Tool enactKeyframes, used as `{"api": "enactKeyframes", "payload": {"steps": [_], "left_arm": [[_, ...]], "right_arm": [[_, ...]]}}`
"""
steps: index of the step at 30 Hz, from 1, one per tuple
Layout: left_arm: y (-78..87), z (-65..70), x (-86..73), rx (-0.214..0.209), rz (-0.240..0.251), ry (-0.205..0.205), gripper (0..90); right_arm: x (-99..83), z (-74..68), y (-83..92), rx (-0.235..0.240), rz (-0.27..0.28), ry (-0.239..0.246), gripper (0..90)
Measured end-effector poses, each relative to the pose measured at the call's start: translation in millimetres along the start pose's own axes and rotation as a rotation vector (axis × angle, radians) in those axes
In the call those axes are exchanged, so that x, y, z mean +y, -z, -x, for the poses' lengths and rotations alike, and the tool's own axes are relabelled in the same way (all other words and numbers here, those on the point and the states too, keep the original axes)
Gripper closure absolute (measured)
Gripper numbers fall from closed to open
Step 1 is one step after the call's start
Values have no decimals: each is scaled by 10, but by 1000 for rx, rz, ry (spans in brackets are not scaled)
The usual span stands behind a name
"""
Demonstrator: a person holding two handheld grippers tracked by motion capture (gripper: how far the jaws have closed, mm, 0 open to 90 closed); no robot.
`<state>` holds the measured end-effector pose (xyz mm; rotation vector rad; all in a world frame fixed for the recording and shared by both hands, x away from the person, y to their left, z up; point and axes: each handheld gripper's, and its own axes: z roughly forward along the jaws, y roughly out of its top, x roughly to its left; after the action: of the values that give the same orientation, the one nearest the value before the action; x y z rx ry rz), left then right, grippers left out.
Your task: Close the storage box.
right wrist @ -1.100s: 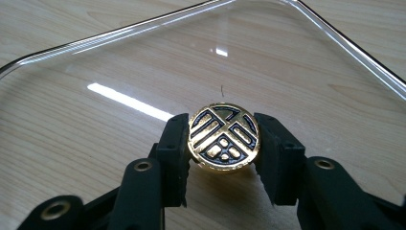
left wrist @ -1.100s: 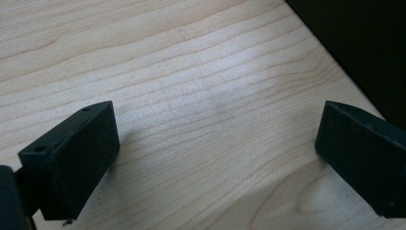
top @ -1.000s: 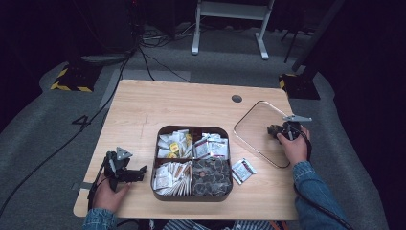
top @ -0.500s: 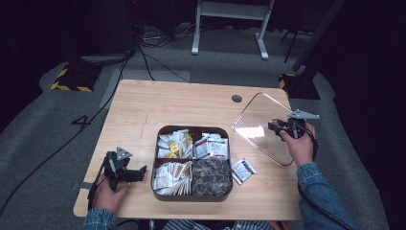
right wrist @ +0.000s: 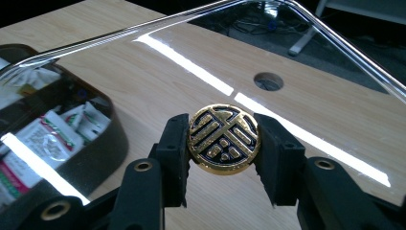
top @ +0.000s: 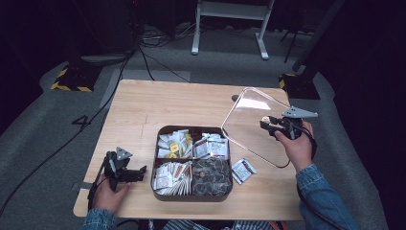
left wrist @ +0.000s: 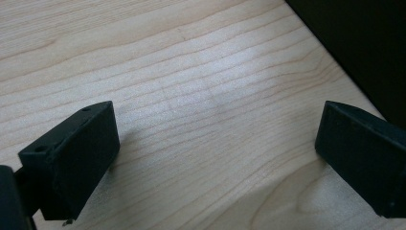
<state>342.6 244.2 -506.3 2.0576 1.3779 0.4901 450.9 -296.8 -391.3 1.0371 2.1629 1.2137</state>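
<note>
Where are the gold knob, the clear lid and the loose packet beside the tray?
Gold knob (right wrist: 224, 139), right gripper view, centre of its face.
Clear lid (top: 249, 125), high view, its transparent pane.
Loose packet (top: 243, 170), high view, its middle.

One surface (top: 158, 110), with one round hole (right wrist: 268, 81) in it. One dark tray (top: 191, 196) of four compartments, all four stocked with packets; the packets inside cannot be counted reliably from overhead. One loose packet (top: 243, 170) beside the tray. One clear lid (top: 249, 115) bearing one gold-and-black knob (right wrist: 224, 139). Two grippers: left gripper (top: 125, 168), right gripper (top: 275, 125).
</note>
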Motion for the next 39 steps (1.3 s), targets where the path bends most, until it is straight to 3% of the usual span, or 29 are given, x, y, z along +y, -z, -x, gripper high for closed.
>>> {"api": "enactKeyframes", "payload": {"steps": [18, 29, 39], "left_arm": [[0, 1, -1, 1, 0, 0, 16], [-4, 4, 7, 5, -1, 6, 17], [-24, 12, 26, 14, 1, 16, 17]], "right_arm": [[409, -750, -105, 169, -13, 79, 586], [484, -1159, -221, 247, -43, 118, 586], [485, -1387, -309, 297, -66, 125, 586]]}}
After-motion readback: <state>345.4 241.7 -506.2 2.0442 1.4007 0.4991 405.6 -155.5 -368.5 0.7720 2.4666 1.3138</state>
